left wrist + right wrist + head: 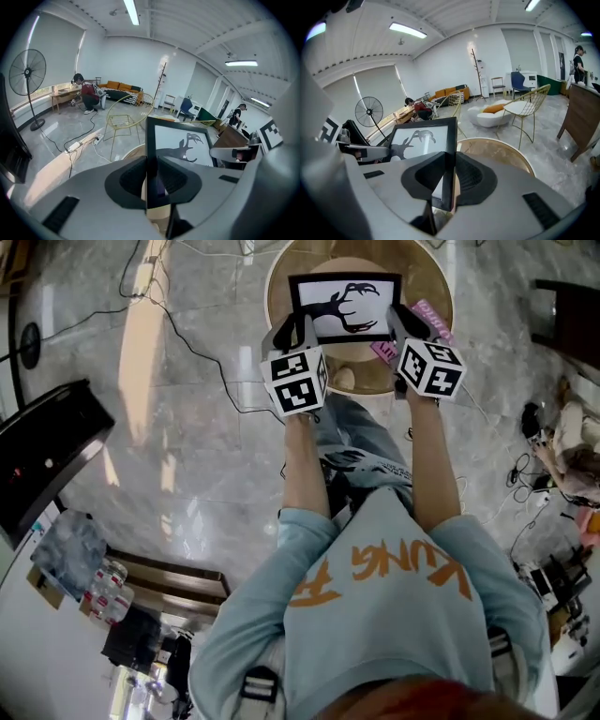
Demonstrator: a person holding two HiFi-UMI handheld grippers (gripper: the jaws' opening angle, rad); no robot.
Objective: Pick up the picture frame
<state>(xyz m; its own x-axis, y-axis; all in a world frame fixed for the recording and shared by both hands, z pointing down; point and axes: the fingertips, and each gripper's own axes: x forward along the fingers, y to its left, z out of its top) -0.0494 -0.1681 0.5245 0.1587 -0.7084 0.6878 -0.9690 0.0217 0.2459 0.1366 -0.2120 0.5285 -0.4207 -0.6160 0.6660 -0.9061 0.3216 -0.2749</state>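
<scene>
Black picture frame (345,307) with deer silhouette held over round wooden counter (427,277), left tongs (300,332) clamped on its left edge, right tongs (400,324) clamped on its right edge

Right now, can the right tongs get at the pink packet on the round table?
Probably not yet. The right tongs are shut on the picture frame. The pink packet lies close beside them on the table, so the path looks free, but they must let go first.
</scene>
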